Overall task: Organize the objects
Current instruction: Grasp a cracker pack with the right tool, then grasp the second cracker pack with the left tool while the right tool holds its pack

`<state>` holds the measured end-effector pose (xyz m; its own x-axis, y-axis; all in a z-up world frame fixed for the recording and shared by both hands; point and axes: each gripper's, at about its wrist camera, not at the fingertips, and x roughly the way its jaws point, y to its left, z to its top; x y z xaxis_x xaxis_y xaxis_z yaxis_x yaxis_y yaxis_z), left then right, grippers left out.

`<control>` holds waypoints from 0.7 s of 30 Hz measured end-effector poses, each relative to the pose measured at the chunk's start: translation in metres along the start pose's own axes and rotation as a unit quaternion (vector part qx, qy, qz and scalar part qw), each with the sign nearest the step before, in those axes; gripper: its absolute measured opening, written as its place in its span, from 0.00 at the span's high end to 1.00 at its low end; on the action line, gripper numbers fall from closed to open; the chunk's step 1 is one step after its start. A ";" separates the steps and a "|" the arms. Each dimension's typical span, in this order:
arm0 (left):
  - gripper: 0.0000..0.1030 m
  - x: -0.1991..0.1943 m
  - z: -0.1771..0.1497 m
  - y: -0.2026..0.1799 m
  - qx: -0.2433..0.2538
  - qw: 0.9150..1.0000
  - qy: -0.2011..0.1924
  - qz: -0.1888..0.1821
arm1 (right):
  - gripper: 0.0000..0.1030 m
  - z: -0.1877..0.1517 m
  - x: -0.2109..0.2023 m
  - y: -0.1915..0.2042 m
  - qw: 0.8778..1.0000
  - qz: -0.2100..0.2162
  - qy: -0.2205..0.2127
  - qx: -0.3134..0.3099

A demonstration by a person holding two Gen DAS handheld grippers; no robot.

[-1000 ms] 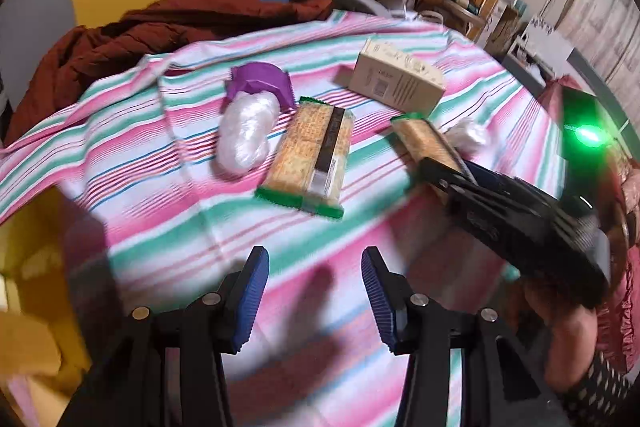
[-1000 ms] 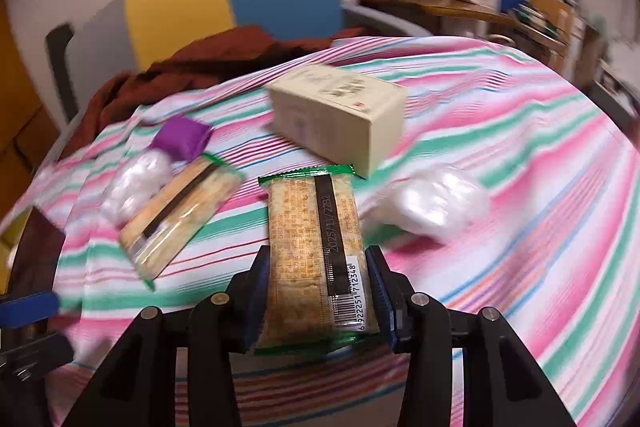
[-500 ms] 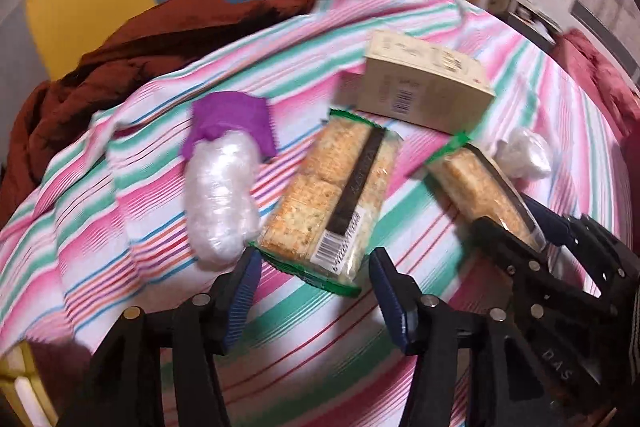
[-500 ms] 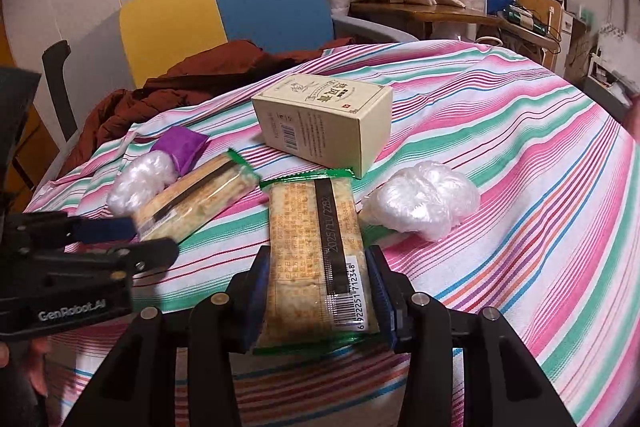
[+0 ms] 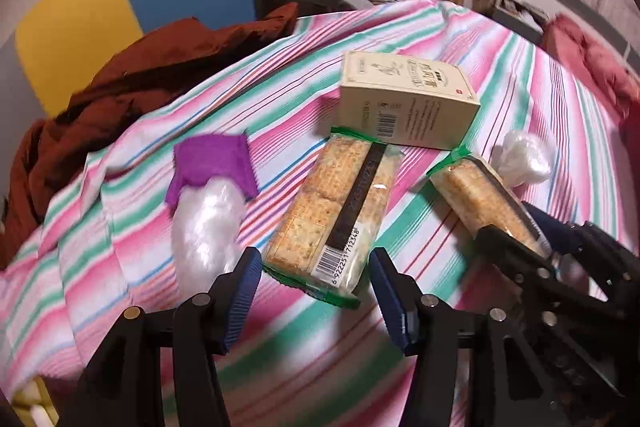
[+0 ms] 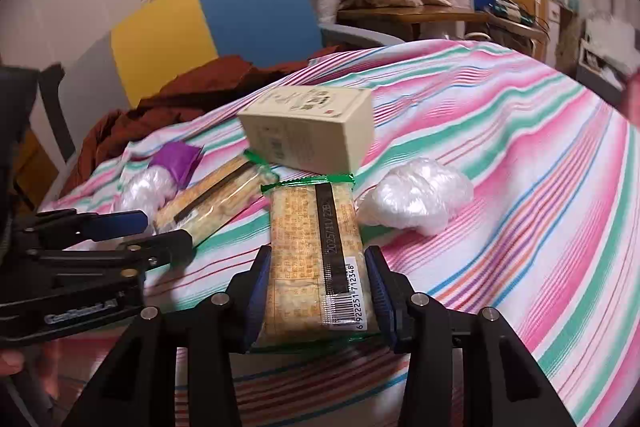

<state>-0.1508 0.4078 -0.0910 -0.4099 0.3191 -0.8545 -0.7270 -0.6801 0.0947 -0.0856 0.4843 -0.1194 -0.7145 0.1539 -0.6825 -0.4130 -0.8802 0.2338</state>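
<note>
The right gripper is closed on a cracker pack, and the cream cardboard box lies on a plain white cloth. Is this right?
Not quite. The cloth is striped pink, green and white, as the right wrist view shows. The right gripper is indeed closed on a cracker pack, with the cream cardboard box on the cloth.

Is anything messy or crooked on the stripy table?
Yes. The cream box lies turned at an angle, and one cracker pack lies slanted with its end tucked against the box. Nothing looks spilled or torn.
</note>
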 end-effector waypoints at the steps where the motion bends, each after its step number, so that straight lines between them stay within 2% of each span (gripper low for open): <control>1: 0.45 0.002 0.002 -0.002 0.012 1.000 -0.003 0.003 | 0.55 0.000 0.000 -0.001 1.000 0.002 0.000 0.003; 6: 0.44 0.013 0.011 -0.006 0.041 0.999 -0.003 0.014 | 0.55 0.000 0.001 0.000 1.000 -0.002 -0.001 0.002; 13: 0.43 0.020 0.009 0.002 0.018 1.000 -0.023 -0.011 | 0.55 -0.001 0.001 -0.002 1.000 0.001 -0.004 0.009; 14: 0.49 0.021 0.006 0.005 0.008 0.999 -0.027 -0.020 | 0.55 -0.001 0.001 -0.003 1.000 0.002 -0.004 0.010; 15: 0.51 0.020 0.002 0.010 -0.010 0.999 -0.031 -0.043 | 0.55 -0.001 0.001 -0.003 1.000 0.002 -0.005 0.010; 16: 0.57 0.018 -0.002 0.012 -0.018 0.998 -0.041 -0.045 | 0.55 -0.001 0.001 -0.002 1.000 0.001 -0.005 0.010; 20: 0.77 0.012 -0.009 0.003 0.002 0.998 -0.052 -0.028 | 0.55 0.000 0.002 -0.002 1.000 0.001 -0.005 0.011; 21: 0.79 0.011 -0.011 0.001 0.006 0.998 -0.055 -0.023 | 0.55 0.000 0.002 -0.001 1.000 0.000 -0.005 0.010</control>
<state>-0.1501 0.4035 -0.1054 -0.4325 0.4212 -0.7972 -0.7534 -0.6546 0.0629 -0.0864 0.4858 -0.1212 -0.7203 0.1577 -0.6755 -0.4240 -0.8708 0.2489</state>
